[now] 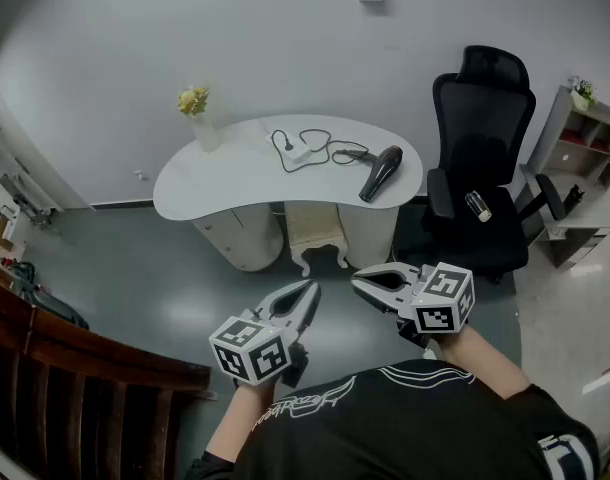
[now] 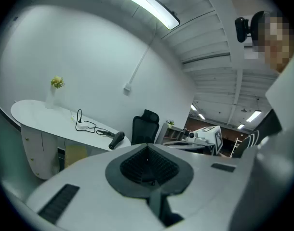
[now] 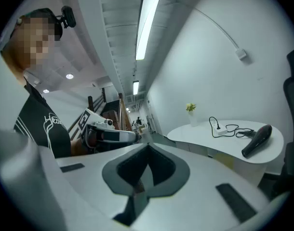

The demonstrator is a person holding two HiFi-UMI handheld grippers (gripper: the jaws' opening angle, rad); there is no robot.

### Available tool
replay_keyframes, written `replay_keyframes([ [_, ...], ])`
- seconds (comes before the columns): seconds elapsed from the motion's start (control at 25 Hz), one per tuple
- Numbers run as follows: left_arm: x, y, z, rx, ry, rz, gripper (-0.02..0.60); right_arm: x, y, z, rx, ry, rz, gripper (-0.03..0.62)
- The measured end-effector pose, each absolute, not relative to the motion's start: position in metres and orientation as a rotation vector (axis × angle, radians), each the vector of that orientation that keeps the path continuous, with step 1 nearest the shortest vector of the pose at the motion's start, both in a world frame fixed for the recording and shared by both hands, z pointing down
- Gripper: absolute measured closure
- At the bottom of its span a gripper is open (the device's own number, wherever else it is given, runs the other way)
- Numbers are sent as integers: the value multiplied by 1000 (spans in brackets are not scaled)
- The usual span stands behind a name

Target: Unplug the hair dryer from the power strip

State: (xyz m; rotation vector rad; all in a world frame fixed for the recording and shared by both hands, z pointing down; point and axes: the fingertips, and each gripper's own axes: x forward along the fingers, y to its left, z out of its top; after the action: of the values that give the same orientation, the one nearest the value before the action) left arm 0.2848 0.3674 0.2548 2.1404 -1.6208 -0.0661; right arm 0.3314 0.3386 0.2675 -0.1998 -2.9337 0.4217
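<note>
- I am holding the left gripper (image 1: 307, 293) and right gripper (image 1: 360, 283) closed and empty, near me.
- The hair dryer (image 1: 381, 173) is lying on the far table (image 1: 215, 183), right of the power strip (image 1: 299, 154).

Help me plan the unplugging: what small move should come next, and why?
Probably step toward the table, bringing both tools nearer. The left tool and right tool are shut, empty and well short of it, with floor between. The hair dryer lies on the table, its cord running to the power strip.
</note>
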Motion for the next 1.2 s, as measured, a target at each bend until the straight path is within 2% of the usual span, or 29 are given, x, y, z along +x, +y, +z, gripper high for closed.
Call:
replay_keyframes([
  [0.8,328,370,253,2164,-1635,-61,578,373,335,271,-162,-2970,487,597],
  [1.2,309,356,271,2128,-1613,-43,578,356,313,283,-138,-2977,606,595],
])
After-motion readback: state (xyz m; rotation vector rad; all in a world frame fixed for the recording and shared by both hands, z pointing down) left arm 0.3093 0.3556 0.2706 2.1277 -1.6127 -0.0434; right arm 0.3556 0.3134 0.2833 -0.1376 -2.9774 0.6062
